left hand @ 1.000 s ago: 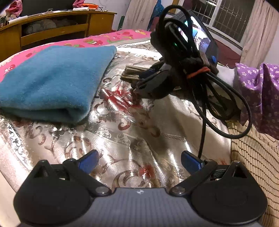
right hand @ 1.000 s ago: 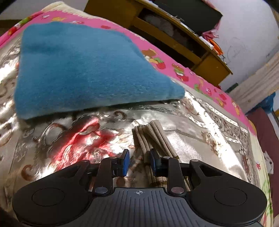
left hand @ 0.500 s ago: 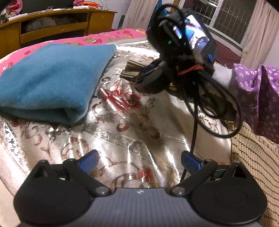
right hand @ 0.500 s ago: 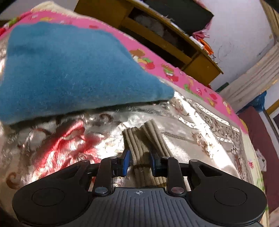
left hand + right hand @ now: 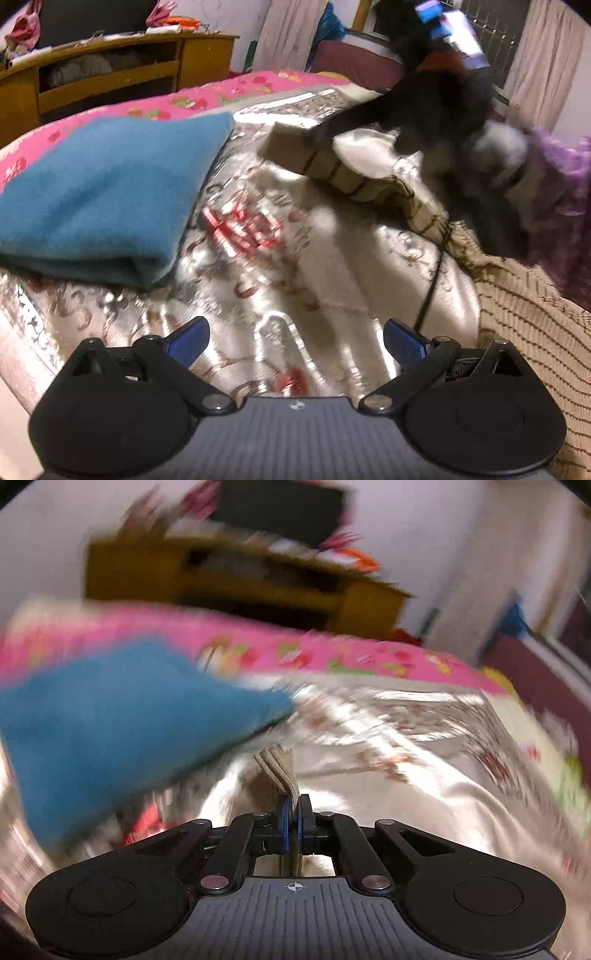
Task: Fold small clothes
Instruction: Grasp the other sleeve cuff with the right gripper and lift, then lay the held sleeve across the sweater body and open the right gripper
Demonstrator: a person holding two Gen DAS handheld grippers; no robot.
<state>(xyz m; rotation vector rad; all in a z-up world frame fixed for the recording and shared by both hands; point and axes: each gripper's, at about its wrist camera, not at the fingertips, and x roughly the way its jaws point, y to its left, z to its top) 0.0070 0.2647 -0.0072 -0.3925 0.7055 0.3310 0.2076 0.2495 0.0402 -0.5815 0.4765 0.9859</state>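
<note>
Right hand-held gripper (image 5: 294, 819) has just closed, its blue pads clamped on the near end of a tan ribbed sock (image 5: 280, 766), which runs lengthwise straight away from it, toward the blue blanket (image 5: 122, 720). From the left wrist view the sock (image 5: 321, 162) hangs lifted above the shiny floral bedspread (image 5: 314, 266), its long axis slanting down to the right; a second ago it lay flat on the bed. Left hand-held gripper (image 5: 295, 341) has its pads wide apart with nothing between them, low over the bedspread. Motion blur smears the right wrist view, so the wooden shelf unit (image 5: 251, 587) is vague, and the right device is a dark blur in the left view.
</note>
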